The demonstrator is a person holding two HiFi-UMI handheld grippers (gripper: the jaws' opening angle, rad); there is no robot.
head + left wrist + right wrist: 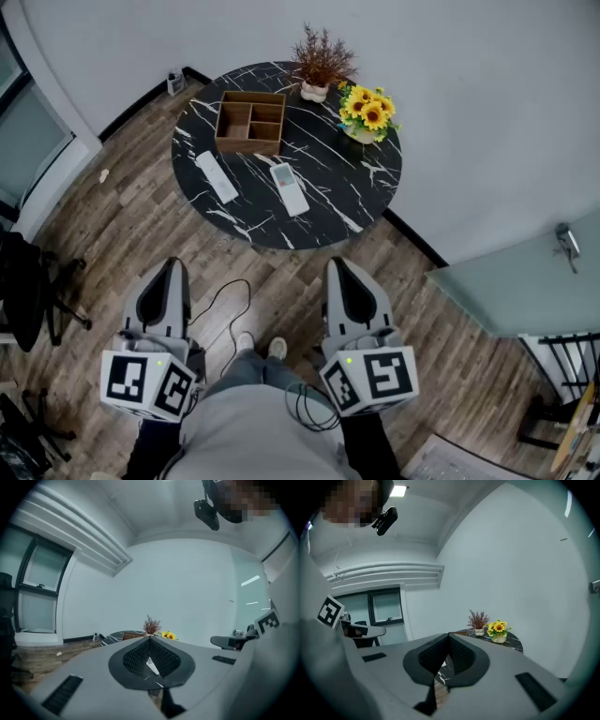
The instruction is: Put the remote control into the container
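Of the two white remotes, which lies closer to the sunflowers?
The right remote, near the middle of the table; the other remote lies by its left edge, farther from the sunflowers.

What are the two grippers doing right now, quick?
Left gripper: shut, holding nothing.
Right gripper: shut, holding nothing.
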